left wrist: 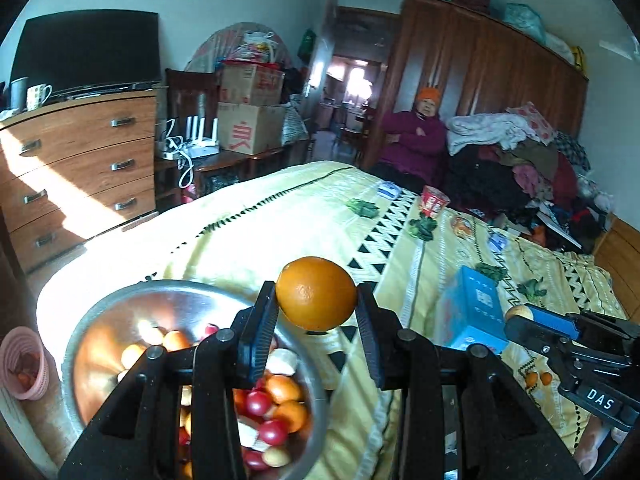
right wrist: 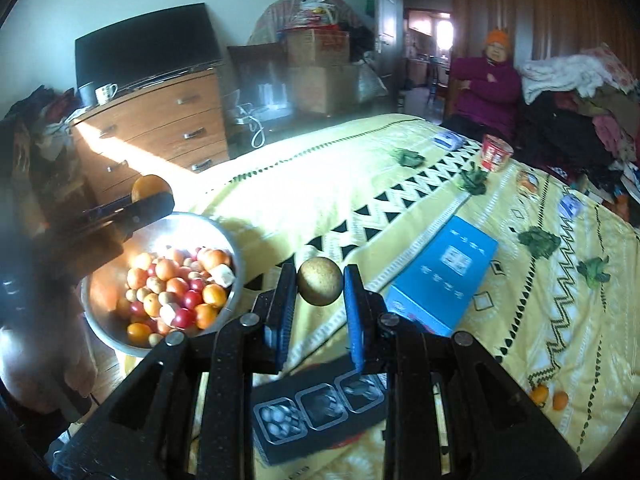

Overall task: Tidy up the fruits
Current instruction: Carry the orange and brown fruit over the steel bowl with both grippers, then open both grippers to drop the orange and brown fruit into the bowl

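From the left wrist, an orange (left wrist: 316, 293) is pinched between the left gripper (left wrist: 317, 312) fingers, held above the bed (left wrist: 224, 236) just right of the metal bowl (left wrist: 92, 320) of mixed fruit. From the right wrist, a small brownish fruit (right wrist: 320, 281) is clamped by the right gripper (right wrist: 320, 300), right of the same bowl.

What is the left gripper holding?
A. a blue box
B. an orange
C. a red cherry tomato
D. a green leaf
B: the left gripper is clamped on a round orange, held just beyond the metal bowl of mixed fruit.
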Available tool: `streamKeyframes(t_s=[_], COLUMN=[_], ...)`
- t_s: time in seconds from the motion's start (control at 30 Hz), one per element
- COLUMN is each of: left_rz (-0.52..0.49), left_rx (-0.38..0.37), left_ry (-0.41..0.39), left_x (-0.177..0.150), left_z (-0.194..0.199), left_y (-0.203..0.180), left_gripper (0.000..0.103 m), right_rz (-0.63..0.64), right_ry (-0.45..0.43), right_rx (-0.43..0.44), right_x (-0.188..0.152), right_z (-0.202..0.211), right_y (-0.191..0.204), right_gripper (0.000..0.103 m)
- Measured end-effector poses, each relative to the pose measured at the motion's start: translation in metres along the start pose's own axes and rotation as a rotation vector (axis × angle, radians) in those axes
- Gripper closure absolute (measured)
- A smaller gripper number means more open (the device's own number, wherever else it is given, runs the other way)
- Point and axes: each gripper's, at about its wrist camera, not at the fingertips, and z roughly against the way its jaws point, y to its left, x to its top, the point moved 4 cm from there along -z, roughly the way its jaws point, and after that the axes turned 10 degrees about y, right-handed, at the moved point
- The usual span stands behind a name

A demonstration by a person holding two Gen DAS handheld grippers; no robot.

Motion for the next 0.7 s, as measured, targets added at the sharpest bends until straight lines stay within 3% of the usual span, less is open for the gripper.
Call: streamKeyframes(t_s=[0.17, 0.4, 0.57, 0.7], left_rz=[0.069, 0.123, 0.153, 0.162], left_rx=[0.048, 0.072, 0.078, 0.081], left_ry=[0.028, 0.101, 0.187, 0.224], left_x=[-0.010, -0.033, -0.049, -0.057], left_z=[-0.012, -0.036, -0.056, -0.064], left_y=[0.053, 0.101, 0.125, 0.134], left_gripper=[0.063, 0.063, 0.063, 0.063], right_rz=[0.079, 0.135, 0.087, 0.056], right_ry=[0.023, 0.094, 0.231, 0.315], right_rx=[0.038, 0.084, 0.219, 0.252], right_x=[0.018, 0.027, 0.020, 0.010], right_z=[-0.024, -0.061, -0.099, -0.124], right_y=[0.055, 0.098, 0.116, 0.124], right_gripper=[0.079, 0.079, 0.079, 0.079])
